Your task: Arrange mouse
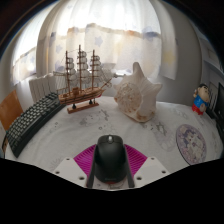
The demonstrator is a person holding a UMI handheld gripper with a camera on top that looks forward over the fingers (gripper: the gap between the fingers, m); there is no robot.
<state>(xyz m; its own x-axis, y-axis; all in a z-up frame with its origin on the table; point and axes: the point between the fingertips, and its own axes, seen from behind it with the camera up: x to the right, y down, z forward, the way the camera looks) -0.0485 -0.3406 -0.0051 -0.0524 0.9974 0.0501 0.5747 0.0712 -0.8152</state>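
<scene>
White table (95, 128) spread ahead, black keyboard (32, 122) left, model ship (82, 80) and pale seashell (135, 97) beyond. Black mouse (110, 158) held between magenta pads (84, 158) of gripper (110, 172), pinched from both sides. No legible writing.

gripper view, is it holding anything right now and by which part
The black mouse sits between the fingers, with the pink pads beside its left and right flanks. Whether both pads actually press on it or it just rests on the table cannot be told.
</scene>
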